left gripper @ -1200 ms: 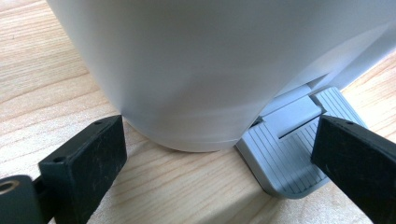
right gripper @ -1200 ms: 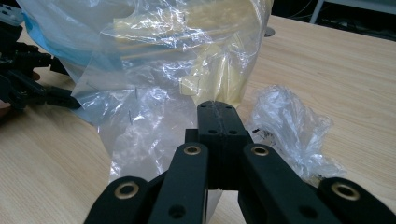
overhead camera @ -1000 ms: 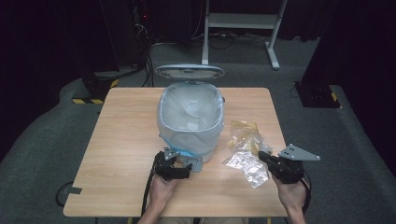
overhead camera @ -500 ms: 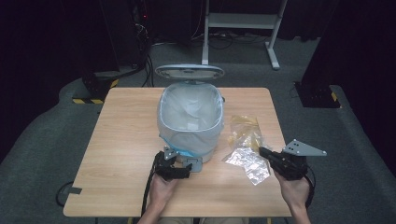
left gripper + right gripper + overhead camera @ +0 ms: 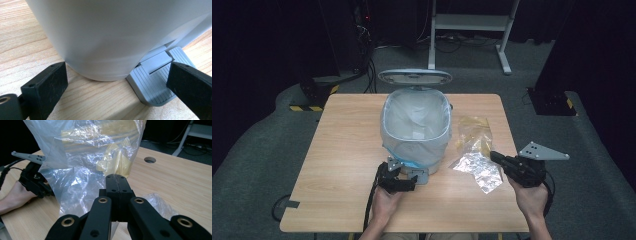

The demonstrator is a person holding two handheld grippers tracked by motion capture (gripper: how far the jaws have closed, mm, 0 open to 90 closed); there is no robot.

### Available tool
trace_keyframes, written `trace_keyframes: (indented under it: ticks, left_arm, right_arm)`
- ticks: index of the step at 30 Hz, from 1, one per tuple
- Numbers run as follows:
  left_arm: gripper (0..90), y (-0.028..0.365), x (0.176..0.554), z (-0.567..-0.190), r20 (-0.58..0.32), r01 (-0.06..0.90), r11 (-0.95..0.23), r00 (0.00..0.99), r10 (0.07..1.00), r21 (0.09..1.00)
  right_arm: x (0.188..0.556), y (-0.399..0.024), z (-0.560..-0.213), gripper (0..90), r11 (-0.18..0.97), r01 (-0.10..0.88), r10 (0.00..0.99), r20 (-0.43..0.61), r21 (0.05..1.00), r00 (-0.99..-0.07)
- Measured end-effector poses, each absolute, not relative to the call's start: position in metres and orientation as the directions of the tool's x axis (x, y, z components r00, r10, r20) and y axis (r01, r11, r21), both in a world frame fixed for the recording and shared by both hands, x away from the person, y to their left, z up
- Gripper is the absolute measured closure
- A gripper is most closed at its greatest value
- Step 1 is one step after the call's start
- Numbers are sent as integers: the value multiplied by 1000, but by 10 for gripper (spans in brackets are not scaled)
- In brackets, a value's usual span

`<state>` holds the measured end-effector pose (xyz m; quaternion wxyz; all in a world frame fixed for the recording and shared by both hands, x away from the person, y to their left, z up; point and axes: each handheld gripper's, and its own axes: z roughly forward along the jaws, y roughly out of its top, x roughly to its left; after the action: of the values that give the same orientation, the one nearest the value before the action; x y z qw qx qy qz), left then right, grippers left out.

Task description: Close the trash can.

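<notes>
Jaws of the right gripper (image 5: 116, 181) pinched shut on a clear plastic bag (image 5: 82, 165) lifted just off the desk (image 5: 347, 150) beside the lined pedal bin (image 5: 416, 125), its lid up, left gripper (image 5: 117, 82) wide at the pedal (image 5: 160, 77); bag not yet binned; no legible writing.

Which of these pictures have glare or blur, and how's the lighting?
High view: the wooden table is evenly lit, the room around it dark. Left gripper view: the white pedal bin is so near it looks soft, with a smooth sheen. Right gripper view: crinkled highlights glint on the clear plastic bag; the right gripper is sharp.
</notes>
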<state>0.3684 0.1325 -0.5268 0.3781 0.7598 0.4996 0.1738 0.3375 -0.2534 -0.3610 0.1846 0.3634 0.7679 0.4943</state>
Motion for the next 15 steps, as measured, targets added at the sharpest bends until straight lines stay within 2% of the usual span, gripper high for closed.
trace_keyframes:
  ticks: [15]
  left_arm:
    - [37, 133, 369, -527, -116, 628, -213, 440, 890, 748]
  right_arm:
    - [343, -245, -340, 900, 256, 353, 699, 79, 900, -710]
